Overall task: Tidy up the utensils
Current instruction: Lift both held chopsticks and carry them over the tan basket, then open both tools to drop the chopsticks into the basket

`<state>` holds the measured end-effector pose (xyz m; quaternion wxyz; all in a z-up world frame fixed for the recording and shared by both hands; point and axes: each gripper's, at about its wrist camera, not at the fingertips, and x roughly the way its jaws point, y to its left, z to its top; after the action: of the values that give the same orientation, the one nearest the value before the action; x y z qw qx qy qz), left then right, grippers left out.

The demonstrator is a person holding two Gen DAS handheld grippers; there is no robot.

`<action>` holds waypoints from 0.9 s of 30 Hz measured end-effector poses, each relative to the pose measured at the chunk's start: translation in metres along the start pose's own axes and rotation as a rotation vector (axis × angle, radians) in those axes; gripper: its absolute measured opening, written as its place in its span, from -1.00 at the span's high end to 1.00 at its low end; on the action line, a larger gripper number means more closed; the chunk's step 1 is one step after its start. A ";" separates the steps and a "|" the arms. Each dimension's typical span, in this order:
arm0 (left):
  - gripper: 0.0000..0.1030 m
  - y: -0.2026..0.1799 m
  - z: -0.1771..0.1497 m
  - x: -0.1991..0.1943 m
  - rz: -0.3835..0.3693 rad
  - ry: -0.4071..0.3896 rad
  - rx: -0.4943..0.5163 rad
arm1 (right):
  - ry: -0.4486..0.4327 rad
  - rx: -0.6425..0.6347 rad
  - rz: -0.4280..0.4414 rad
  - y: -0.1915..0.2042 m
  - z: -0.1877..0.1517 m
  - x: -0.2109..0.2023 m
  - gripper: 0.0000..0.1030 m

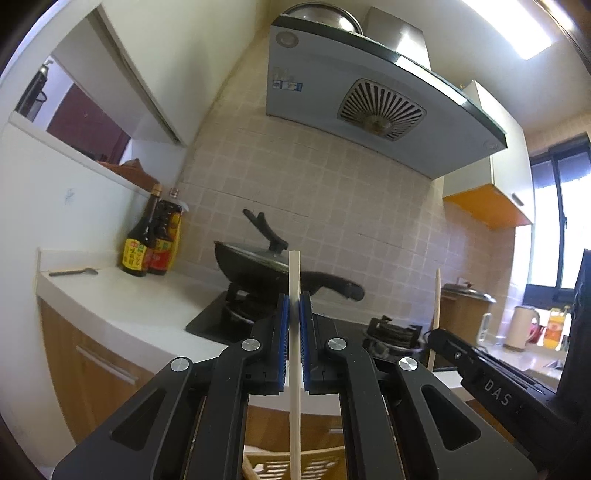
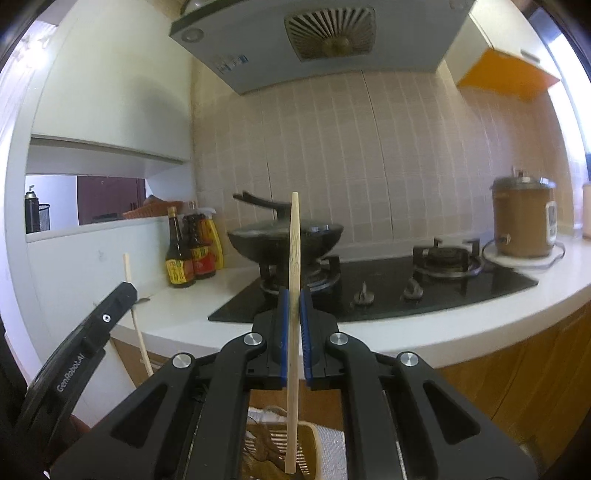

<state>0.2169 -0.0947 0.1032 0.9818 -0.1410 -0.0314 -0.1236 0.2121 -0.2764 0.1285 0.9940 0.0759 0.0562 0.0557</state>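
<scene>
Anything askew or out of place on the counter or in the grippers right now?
One stray: a dark utensil lies loose on the white countertop left of the sauce bottles. Each gripper holds one pale wooden chopstick upright, neither slipping.

I see a kitchen. The back wall [image 2: 406, 147] has small pink-beige tiles. A big grey hood [image 1: 369, 110] hangs over the black stove [image 2: 388, 288]. A black wok [image 2: 284, 240] with a lid sits on the left burner. The counter [image 2: 443, 332] is white, with wooden cupboards [image 1: 92, 362] under it. Sauce bottles [image 2: 188, 251] stand in the corner by the wall. A brown cooker pot [image 2: 524, 218] sits on the right. In the left view, a window [image 1: 561, 221] on the right lets in bright daylight, and a ceiling light [image 1: 517, 26] glows. An orange and white cupboard [image 1: 491, 192] hangs up high.
</scene>
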 end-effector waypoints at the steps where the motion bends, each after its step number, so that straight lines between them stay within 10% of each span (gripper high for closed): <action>1: 0.93 0.001 -0.003 0.001 0.000 0.003 0.000 | 0.004 0.006 0.003 -0.002 -0.004 0.002 0.91; 8: 0.90 0.002 -0.018 -0.001 0.011 0.028 0.013 | -0.001 -0.032 -0.003 0.002 -0.028 -0.002 0.91; 18: 0.00 0.008 0.012 -0.060 0.021 0.072 0.036 | 0.007 -0.027 -0.024 0.005 -0.020 -0.057 0.76; 23: -0.17 0.002 0.028 -0.111 0.017 0.073 0.068 | -0.006 -0.035 -0.034 0.013 -0.016 -0.110 0.04; 27: -0.40 -0.005 0.031 -0.156 0.029 0.059 0.134 | -0.040 -0.082 -0.056 0.024 -0.015 -0.158 -0.16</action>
<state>0.0639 -0.0544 0.1192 0.9912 -0.0718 -0.0088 -0.1111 0.0518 -0.2692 0.1340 0.9983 0.0345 0.0362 0.0286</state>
